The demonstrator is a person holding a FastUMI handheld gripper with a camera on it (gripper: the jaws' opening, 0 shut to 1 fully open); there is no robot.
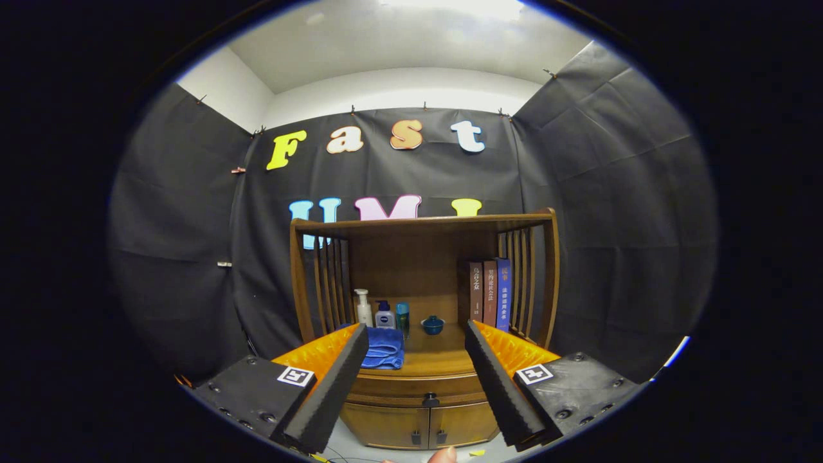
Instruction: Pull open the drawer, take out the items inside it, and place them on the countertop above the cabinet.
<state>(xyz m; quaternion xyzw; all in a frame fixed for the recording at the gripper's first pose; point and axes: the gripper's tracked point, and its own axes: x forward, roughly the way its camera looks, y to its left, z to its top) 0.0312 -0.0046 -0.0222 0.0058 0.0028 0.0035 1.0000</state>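
Gripper view: drawer [418, 388] shut, its small knob [430, 400] well beyond the gripper [418, 386], whose fingers stand wide apart, holding nothing. Risk: knob slipping out mid-pull. Counter [437, 364] already crowded by towel [384, 348], bottles [384, 316], bowl [433, 325].

Brown wooden cabinet [411, 386], folded blue towel [384, 349], small blue bowl [433, 325], blue-capped bottles [384, 315].

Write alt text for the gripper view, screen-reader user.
The open gripper faces a wooden cabinet some way ahead, its drawer shut, its knob seen between the fingers. On the countertop lie a folded blue towel, three bottles and a small blue bowl; three books stand upright beside them.
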